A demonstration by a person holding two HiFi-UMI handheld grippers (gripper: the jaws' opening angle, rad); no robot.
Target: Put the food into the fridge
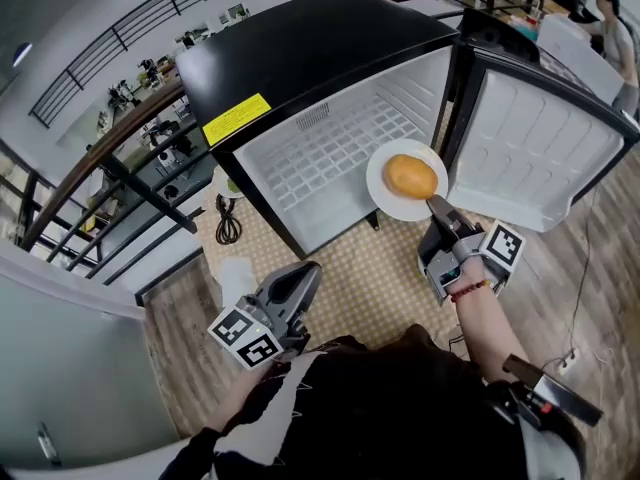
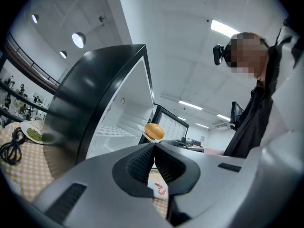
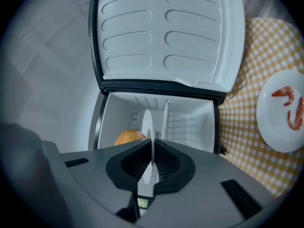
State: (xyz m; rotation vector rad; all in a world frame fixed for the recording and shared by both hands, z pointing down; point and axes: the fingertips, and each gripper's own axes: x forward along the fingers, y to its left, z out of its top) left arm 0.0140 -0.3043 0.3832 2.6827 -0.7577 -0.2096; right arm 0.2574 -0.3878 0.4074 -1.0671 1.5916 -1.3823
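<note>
Bun (image 1: 411,176) sits at the centre of the white plate (image 1: 377,184). Right gripper (image 1: 437,206): jaws clamped narrow on the plate's near edge, holding it at the mouth of the open fridge (image 1: 300,58), on the side next to the swung-out door (image 1: 540,148). Left gripper (image 1: 312,270): jaws together, nothing between them, held low near the person's body. A second plate (image 3: 275,127) carrying shrimps (image 3: 285,93) lies on the checked cloth (image 3: 237,127).
</note>
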